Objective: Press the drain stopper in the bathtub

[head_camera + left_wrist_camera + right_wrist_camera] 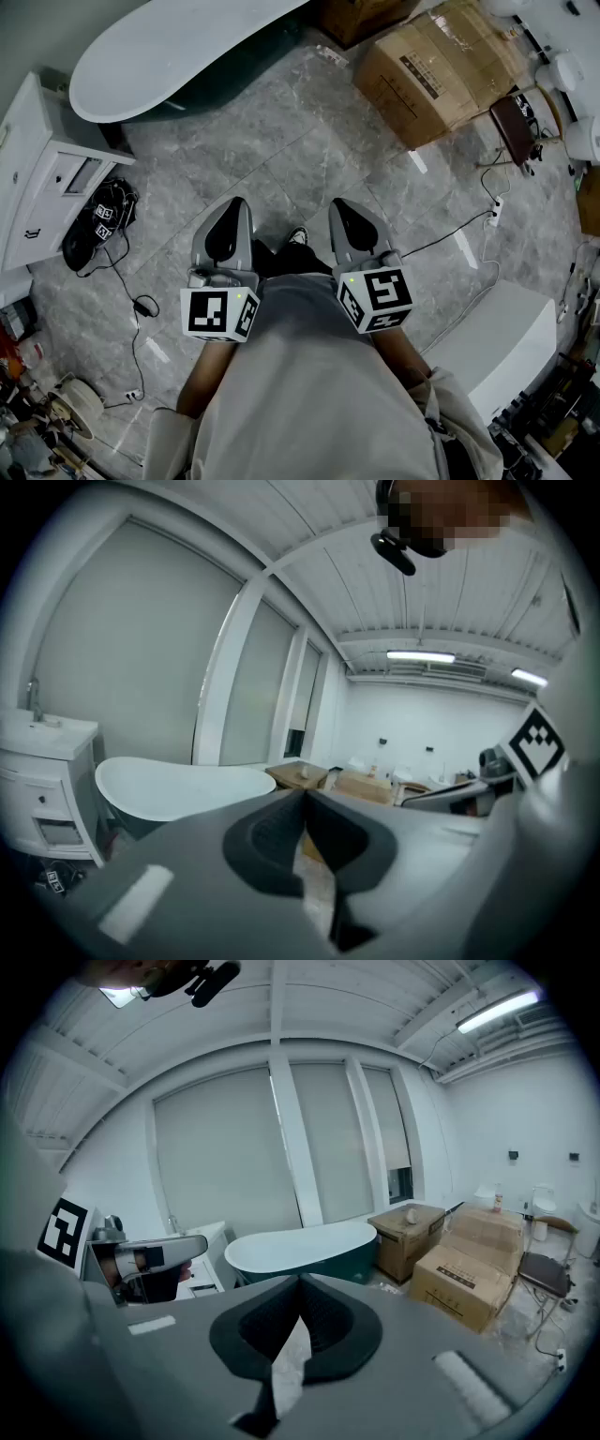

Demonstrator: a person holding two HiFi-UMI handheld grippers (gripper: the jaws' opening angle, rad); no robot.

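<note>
The bathtub [178, 56] sits at the far side of the room, a white freestanding oval with a dark green outer wall, well apart from the person and both grippers. Its drain stopper doesn't show in any view; from here I only see the tub's pale rim and inside.

Beside the tub's one end, against the wall, stands a white vanity cabinet [42, 178]. Between the tub and the person lies bare grey marbled tile floor [309, 159]. Off the tub's other end are stacked cardboard boxes [441, 70], with a small chair [511, 117] with a dark red seat just beside them. A black cable [131, 281] trails over the tiles near the cabinet.

The person stands with both tools held close in front of the grey shirt [319, 375], side by side and pointing out towards the tub, one shoe [298, 236] peeking out between them. The left gripper [234, 208] has its jaws closed tip to tip, nothing between them. The right gripper [343, 211] is the same: jaws pressed together at the tips, gripping nothing. Neither touches anything in the room.
</note>
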